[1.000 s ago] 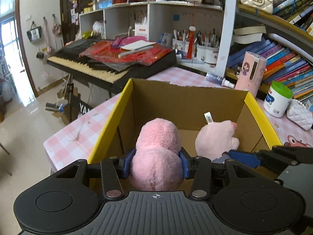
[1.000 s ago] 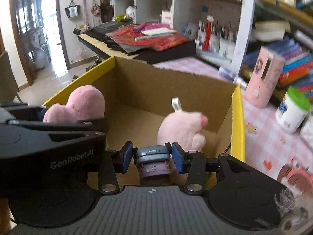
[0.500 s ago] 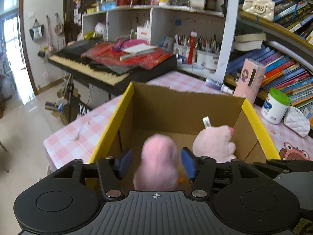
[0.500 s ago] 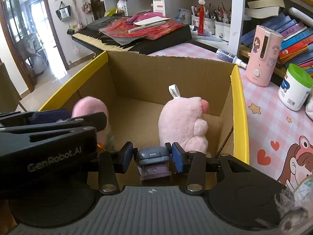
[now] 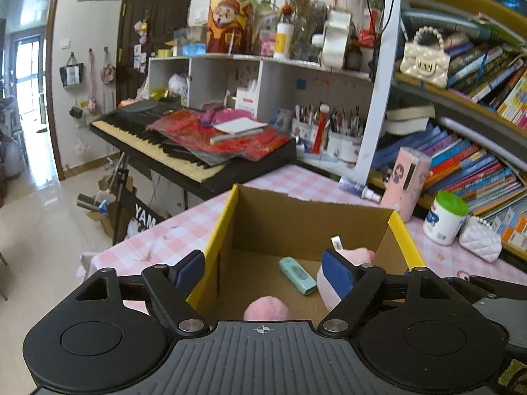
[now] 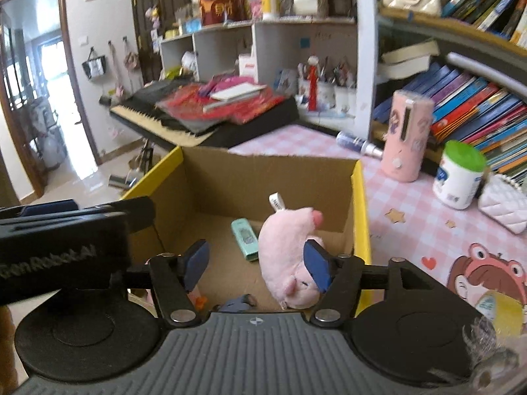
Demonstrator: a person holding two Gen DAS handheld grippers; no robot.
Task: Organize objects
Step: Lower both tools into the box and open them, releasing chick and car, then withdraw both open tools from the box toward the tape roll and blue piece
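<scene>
2 hand-held grippers hang over the cardboard box (image 6: 270, 177) on the counter (image 6: 408, 227). The left hand-held gripper (image 5: 263, 273) has just been opening and grips nothing; the round pink plush (image 5: 266, 309) lies in the box below it. The right hand-held gripper (image 6: 257, 265) has likewise just been spreading, empty, above a grey-blue toy (image 6: 237, 303). A pink pig plush (image 6: 290, 256) and a mint case (image 6: 244, 239) rest on the box floor.

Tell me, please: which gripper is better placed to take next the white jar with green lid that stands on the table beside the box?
Right, probably. The white jar stands right of the cardboard box, on the right gripper's side. The left gripper sits over the box's left wall. Both have just been opening and hold nothing.
</scene>
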